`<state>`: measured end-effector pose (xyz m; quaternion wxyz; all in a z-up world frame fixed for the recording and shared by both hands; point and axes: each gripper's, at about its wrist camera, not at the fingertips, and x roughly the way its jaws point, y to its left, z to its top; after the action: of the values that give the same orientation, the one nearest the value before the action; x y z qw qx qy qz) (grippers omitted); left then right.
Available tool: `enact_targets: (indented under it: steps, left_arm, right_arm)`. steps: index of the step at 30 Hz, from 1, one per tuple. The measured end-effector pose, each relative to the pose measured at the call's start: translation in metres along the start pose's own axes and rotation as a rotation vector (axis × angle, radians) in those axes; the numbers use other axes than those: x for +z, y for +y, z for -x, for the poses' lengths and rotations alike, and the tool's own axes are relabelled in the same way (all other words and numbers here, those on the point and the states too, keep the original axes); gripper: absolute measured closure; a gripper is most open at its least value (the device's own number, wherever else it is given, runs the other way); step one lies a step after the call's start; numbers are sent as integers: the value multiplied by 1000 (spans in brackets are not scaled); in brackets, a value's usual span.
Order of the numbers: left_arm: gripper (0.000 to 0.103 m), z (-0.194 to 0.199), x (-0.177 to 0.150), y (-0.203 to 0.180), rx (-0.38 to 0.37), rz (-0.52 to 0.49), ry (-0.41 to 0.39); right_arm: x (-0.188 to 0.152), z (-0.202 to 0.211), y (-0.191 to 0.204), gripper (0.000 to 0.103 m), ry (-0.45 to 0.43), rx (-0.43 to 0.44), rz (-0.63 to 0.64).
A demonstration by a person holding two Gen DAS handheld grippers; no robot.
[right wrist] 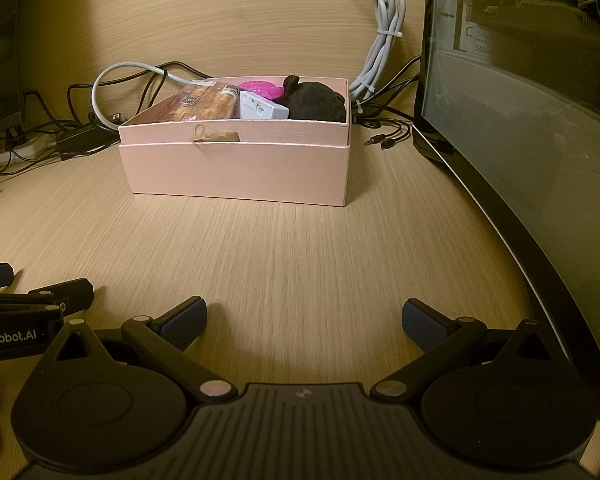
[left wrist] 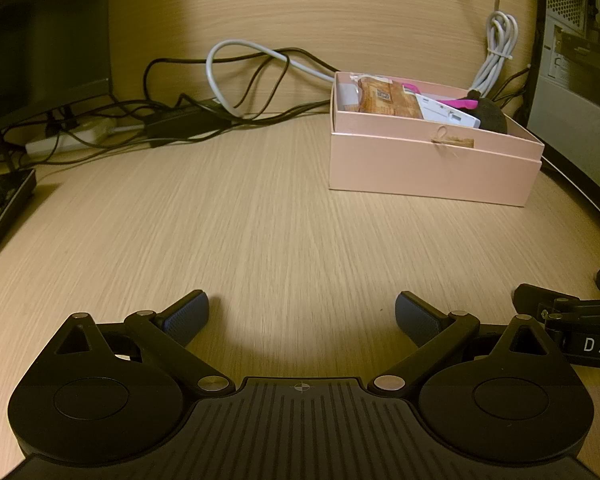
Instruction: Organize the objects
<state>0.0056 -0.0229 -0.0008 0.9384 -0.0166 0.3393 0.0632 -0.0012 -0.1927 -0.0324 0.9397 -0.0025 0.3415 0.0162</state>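
Both grippers hung low over the bare wooden desk with jaws spread wide and empty, the pink box well ahead of them.

The left gripper (left wrist: 302, 316) faced the pink box (left wrist: 432, 164) off to its right, and the right gripper (right wrist: 304, 320) faced it nearly head-on. Inside the box lay a tan snack packet (right wrist: 204, 104), a white card-like package (right wrist: 260, 109), a magenta plastic piece (right wrist: 258, 87) and a dark fuzzy item (right wrist: 316, 100) at the right end. Only the left view showed a keyboard (left wrist: 0, 208) at the desk's left edge; only the right view showed loose cable plugs (right wrist: 380, 142) between the box and the glass-sided computer case (right wrist: 520, 120). A bundled grey cable (right wrist: 384, 40) hung behind the box.
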Motion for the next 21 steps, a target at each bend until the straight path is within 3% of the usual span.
enact_targets:
  steps: [21]
  left_arm:
    - [1, 3, -3, 0, -20, -15, -1]
  right_arm:
    - [0, 0, 0, 0, 0, 0, 0]
